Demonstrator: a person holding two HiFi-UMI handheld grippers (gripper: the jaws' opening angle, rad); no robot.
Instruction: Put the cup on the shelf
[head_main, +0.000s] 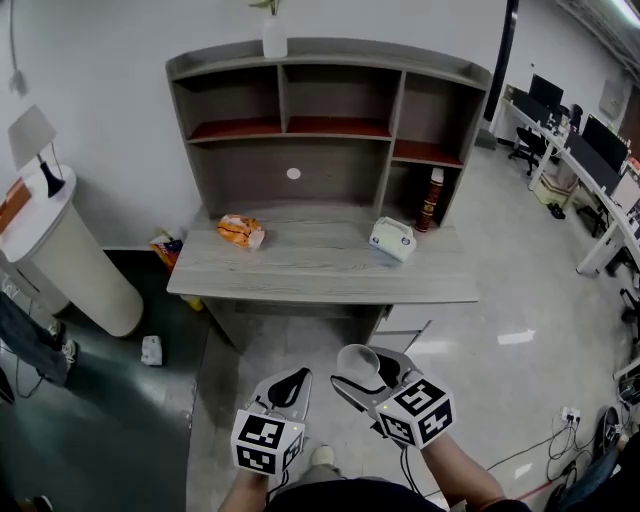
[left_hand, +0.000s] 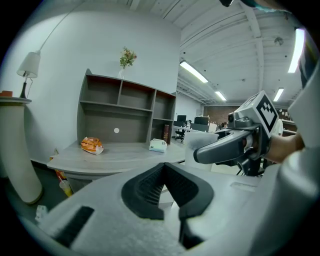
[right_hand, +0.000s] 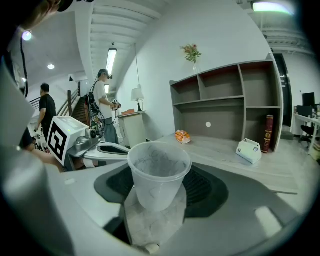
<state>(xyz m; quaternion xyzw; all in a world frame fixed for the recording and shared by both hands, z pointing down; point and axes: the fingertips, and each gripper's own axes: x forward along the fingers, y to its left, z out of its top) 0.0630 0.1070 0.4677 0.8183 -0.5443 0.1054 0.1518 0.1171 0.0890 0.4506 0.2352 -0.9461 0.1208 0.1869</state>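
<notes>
A translucent plastic cup (head_main: 361, 367) sits upright between the jaws of my right gripper (head_main: 366, 381), which is shut on it; in the right gripper view the cup (right_hand: 159, 174) fills the middle, held by its lower part. My left gripper (head_main: 288, 384) hangs beside it on the left, shut and empty, its dark pads (left_hand: 150, 187) together. Both are low, in front of the grey wooden desk (head_main: 320, 268). The shelf unit (head_main: 330, 128) stands on the desk's back, with several open compartments.
On the desk lie an orange snack bag (head_main: 240, 231) and a white box (head_main: 392, 239); a bottle (head_main: 432, 199) stands in the lower right compartment. A vase (head_main: 274, 36) tops the shelf. A white round cabinet (head_main: 62, 250) stands left, office desks (head_main: 590, 170) right.
</notes>
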